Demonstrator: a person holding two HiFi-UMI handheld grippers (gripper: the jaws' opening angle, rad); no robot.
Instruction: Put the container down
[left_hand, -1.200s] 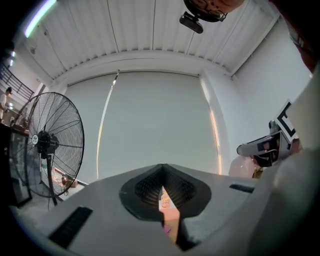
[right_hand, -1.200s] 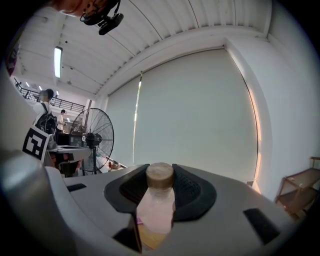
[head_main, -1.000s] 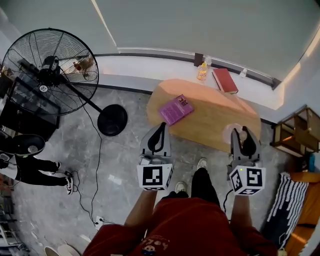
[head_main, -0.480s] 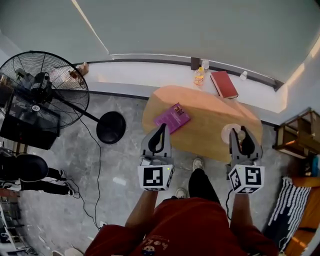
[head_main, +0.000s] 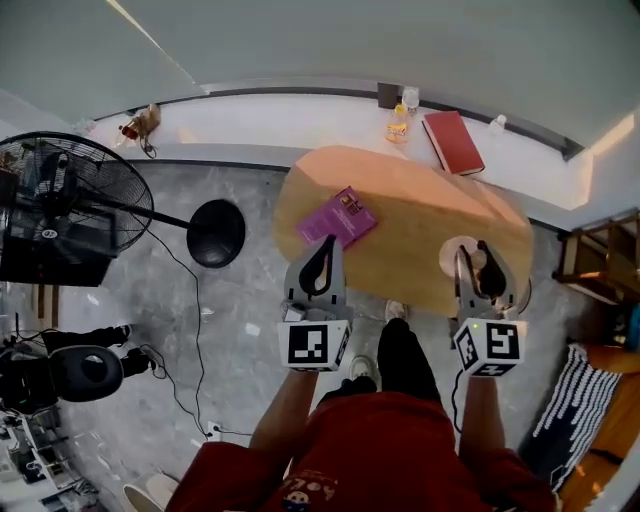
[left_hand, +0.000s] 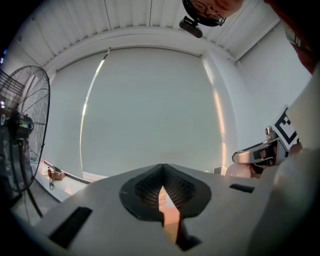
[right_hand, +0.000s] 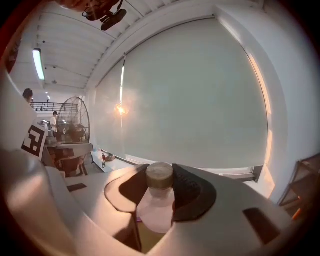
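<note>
Holding the translucent pink, tan-capped container (right_hand: 158, 207) clamped in your right gripper (head_main: 477, 262), left gripper (head_main: 322, 262) closed on nothing, lower it onto the wooden tabletop's (head_main: 415, 215) near edge.

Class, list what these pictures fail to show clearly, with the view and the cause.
1. Base of the container: right gripper view, hidden between the right gripper's fingers.
2. Gap from container to table: head view, right gripper covers it.
3. Title of the purple book: head view, too small.
4. Left part of the fan: head view, cut by the edge.

Left gripper (left_hand: 161, 170) jaws together, nothing between, fan (left_hand: 22, 135) at left edge, right gripper (left_hand: 255, 154) at right edge
</note>
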